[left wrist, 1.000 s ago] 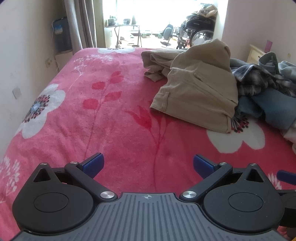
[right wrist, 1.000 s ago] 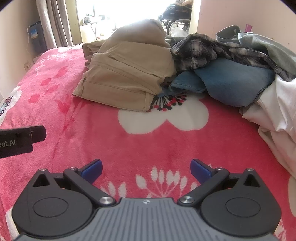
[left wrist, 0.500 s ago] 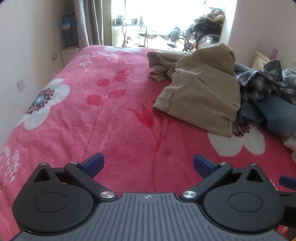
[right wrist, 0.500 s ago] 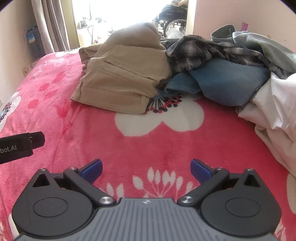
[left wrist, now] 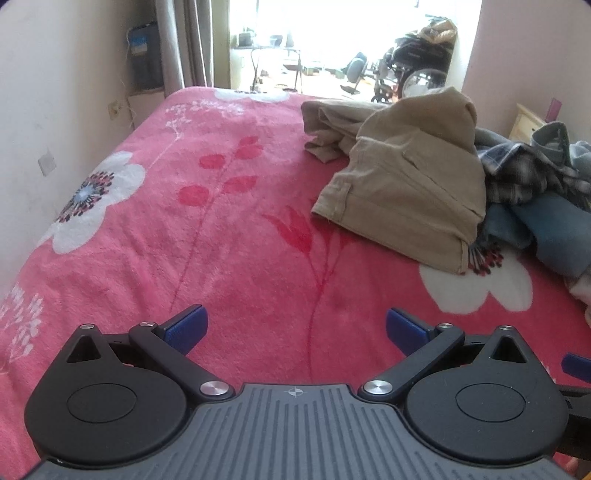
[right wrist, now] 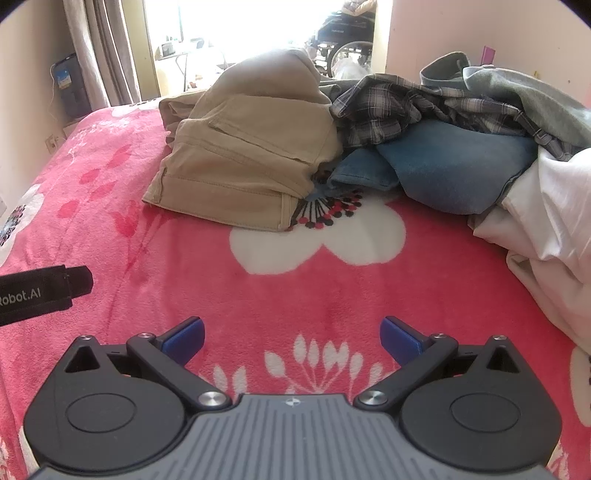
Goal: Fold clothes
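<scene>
I have brought both grippers, left [left wrist: 294, 328] and right [right wrist: 291, 335], closer to the crumpled tan cotton trousers [right wrist: 243, 177] near the pink floral blanket's [left wrist: 229, 258] far edge. Both are spread wide and empty, so folding hasn't begun.

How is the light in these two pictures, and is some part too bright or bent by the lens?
Left wrist view: the doorway is overexposed, though furniture behind shows faintly; the pink blanket is evenly lit and sharp. Right wrist view: the opening is blown out to white, and the tan trousers stay clear. Both views: fisheye curves the walls and darkens the corners.
</scene>
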A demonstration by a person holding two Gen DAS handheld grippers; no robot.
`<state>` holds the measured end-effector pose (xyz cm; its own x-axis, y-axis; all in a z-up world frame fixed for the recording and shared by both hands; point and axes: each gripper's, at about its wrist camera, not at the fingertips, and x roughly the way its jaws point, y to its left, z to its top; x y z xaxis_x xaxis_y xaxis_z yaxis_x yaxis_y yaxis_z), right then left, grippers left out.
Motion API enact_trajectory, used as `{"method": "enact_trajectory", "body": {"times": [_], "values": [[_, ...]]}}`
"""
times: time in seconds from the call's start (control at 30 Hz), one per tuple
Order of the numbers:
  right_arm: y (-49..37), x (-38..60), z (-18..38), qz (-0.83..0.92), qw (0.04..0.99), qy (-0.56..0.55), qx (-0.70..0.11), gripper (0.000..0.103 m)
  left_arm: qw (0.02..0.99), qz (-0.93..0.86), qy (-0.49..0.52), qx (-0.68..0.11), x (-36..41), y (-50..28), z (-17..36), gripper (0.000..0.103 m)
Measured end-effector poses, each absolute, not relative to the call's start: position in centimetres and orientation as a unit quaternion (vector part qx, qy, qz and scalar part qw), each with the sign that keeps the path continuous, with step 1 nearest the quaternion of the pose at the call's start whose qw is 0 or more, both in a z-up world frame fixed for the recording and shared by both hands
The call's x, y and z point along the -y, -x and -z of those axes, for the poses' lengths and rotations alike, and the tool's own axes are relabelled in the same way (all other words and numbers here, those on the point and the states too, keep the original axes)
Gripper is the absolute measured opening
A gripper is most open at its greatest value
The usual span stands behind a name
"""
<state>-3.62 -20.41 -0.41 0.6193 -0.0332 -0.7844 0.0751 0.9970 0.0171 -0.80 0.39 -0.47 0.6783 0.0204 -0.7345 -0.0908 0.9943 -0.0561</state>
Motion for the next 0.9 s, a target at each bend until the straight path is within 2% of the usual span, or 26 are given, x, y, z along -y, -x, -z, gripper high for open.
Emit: {"method": "enact_trajectory", "body": {"times": [0.9], "values": [[3.99, 20.19, 0.21, 0.029, 0.9, -0.026, -0.435, 0.103, 0.917, -0.029, 0.034, -0.396, -0.1, 1.01, 0.23, 0.103]]}}
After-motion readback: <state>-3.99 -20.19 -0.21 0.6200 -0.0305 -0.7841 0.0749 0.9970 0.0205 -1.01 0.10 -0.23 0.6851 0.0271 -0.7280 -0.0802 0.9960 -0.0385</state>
